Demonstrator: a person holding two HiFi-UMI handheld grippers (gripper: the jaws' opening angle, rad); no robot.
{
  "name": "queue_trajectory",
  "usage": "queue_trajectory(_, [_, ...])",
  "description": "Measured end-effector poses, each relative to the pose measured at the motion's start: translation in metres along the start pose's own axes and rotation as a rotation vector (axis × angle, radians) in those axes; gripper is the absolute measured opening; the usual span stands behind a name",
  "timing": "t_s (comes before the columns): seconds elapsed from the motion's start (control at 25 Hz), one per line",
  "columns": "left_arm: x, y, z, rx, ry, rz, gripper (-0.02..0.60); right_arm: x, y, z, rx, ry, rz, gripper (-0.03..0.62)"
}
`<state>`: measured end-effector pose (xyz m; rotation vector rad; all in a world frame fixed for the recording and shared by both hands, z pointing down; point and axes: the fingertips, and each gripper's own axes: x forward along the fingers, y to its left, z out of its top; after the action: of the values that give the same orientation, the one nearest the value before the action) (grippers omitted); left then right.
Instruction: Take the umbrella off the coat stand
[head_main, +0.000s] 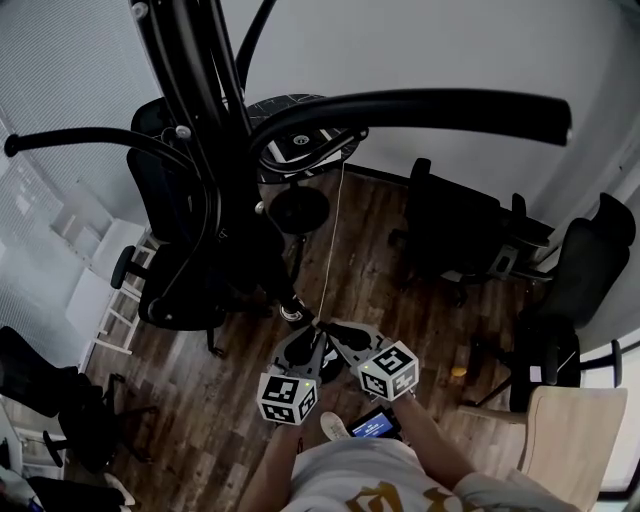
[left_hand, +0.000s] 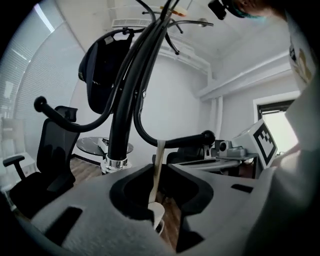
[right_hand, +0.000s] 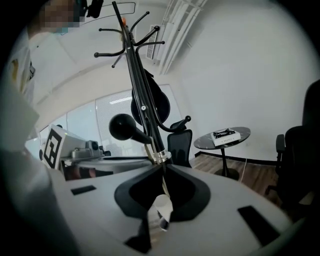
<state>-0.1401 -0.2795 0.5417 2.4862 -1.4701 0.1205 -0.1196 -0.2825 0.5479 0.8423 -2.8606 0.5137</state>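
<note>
Grab's done but not off yet imo: left gripper (left_hand: 156, 215) & right gripper (right_hand: 160, 212) are both clamped on the bottom end of the cream umbrella strap (left_hand: 158, 170), which hangs looped over a coat stand arm (left_hand: 185, 141), so lifting it off is what's left.

A round table (head_main: 338, 155) with a white box (head_main: 298, 148) on it stands at twelve o'clock on the wood floor (head_main: 375, 290). A black office chair (head_main: 450, 235) sits at three o'clock, another chair (head_main: 165, 280) at nine.
</note>
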Motion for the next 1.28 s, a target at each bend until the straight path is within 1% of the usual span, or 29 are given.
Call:
queue_trajectory(0.04, [0.000,0.001,0.000,0.010,0.008,0.002,0.075,0.001,-0.001,0.000,0.004,-0.001,0.002,0.021])
queue_trajectory(0.2, [0.003,0.005,0.000,0.002,0.006,-0.001,0.077,0.005,-0.002,0.000,0.003,0.002,0.015,0.029])
queue_trajectory(0.28, [0.005,0.006,0.000,0.004,0.009,-0.019,0.035,0.007,0.001,-0.004,-0.025,0.019,0.021,0.029])
queue_trajectory(0.36, [0.007,0.006,0.000,0.006,0.021,-0.041,0.031,0.006,0.002,-0.007,-0.053,0.034,0.017,0.029])
queue_trajectory(0.48, [0.004,0.004,0.000,0.004,0.042,-0.063,0.025,0.006,0.005,-0.010,-0.052,0.040,0.029,0.029])
queue_trajectory(0.8, [-0.004,0.006,-0.001,-0.044,0.047,-0.087,0.021,0.013,0.008,-0.008,-0.048,0.035,0.048,0.046])
queue_trajectory(0.96, [-0.008,0.008,0.000,-0.079,0.044,-0.094,0.021,0.013,0.013,-0.008,-0.064,0.044,0.077,0.048])
queue_trajectory(1.12, [-0.012,0.010,0.001,-0.118,0.030,-0.105,0.021,0.012,0.017,-0.006,-0.034,0.010,0.099,0.055])
queue_trajectory(1.28, [-0.016,0.013,0.002,-0.126,0.026,-0.103,0.021,0.017,0.020,-0.006,-0.051,0.009,0.098,0.054])
